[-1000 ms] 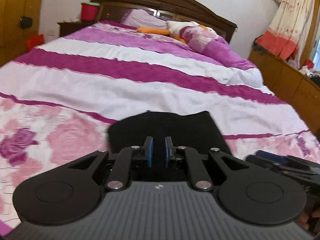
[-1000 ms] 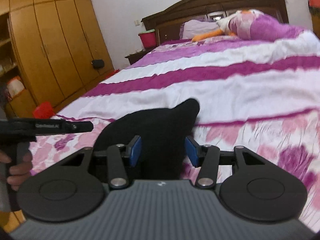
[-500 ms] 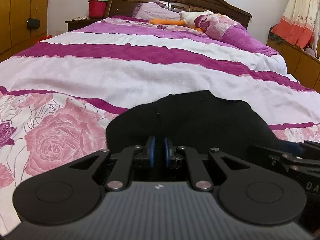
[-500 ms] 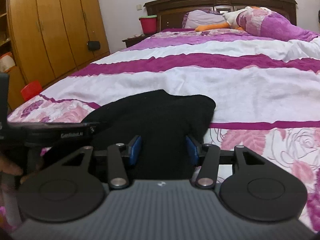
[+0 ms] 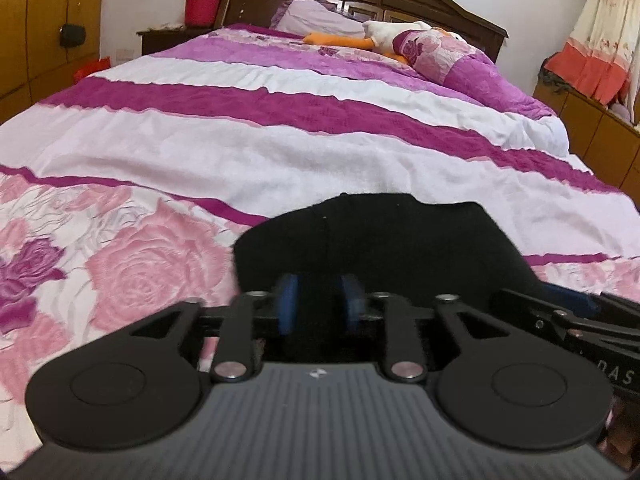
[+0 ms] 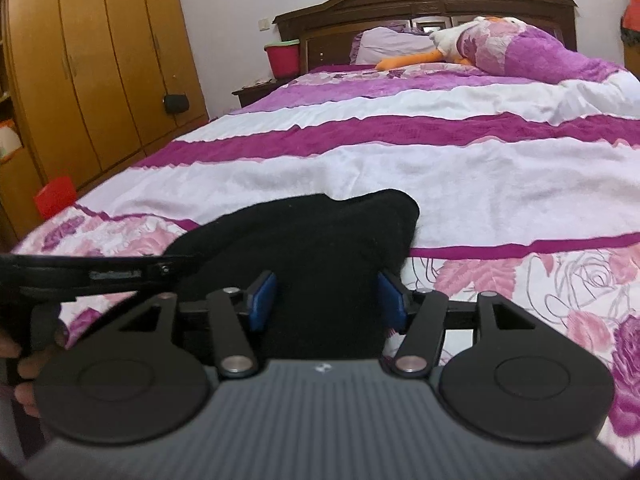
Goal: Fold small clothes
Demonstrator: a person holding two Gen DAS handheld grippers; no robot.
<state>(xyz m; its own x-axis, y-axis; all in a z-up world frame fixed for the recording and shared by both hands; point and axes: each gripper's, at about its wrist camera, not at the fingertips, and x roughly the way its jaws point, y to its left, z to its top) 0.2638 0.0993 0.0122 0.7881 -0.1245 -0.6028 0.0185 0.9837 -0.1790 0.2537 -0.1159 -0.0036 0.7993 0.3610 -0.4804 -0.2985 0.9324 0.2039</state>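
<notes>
The black garment (image 5: pixel 384 248) lies flat on the bed, directly ahead of both tools. In the left wrist view its near edge runs in between the blue pads (image 5: pixel 287 303) of the left hand-held gripper (image 5: pixel 318 304), whose jaws have just been opening; the pads (blurred here) now stand apart with the dark cloth between them and no visible pinch. In the right wrist view the garment (image 6: pixel 316 248) likewise reaches in between the pads (image 6: pixel 262 304) of the right hand-held gripper (image 6: pixel 326 304), whose jaws have also just been widening; both pads stand beside the cloth's edges rather than clamping it, so this one too reads as released. The right tool shows at the lower right edge of the left view, just beside the garment; the left tool crosses the left side of the right view, with fingers (image 6: pixel 24 376) of the person's hand wrapped round its handle.

The bed (image 5: pixel 248 148) wears a bedspread of white and magenta bands, with pink roses on the near band under the garment. Far ahead are a dark wooden headboard (image 6: pixel 424 8), a lilac pillow (image 5: pixel 316 18), a plush duck (image 5: pixel 384 34) and a rolled purple quilt (image 6: pixel 536 52). A red bucket (image 6: pixel 283 56) stands on the nightstand left of the headboard, and a wooden wardrobe (image 6: pixel 92 68) fills the left wall. Curtains (image 5: pixel 600 32) hang at the far right.

Both tools point forward and tilt downward toward the bedspread.
</notes>
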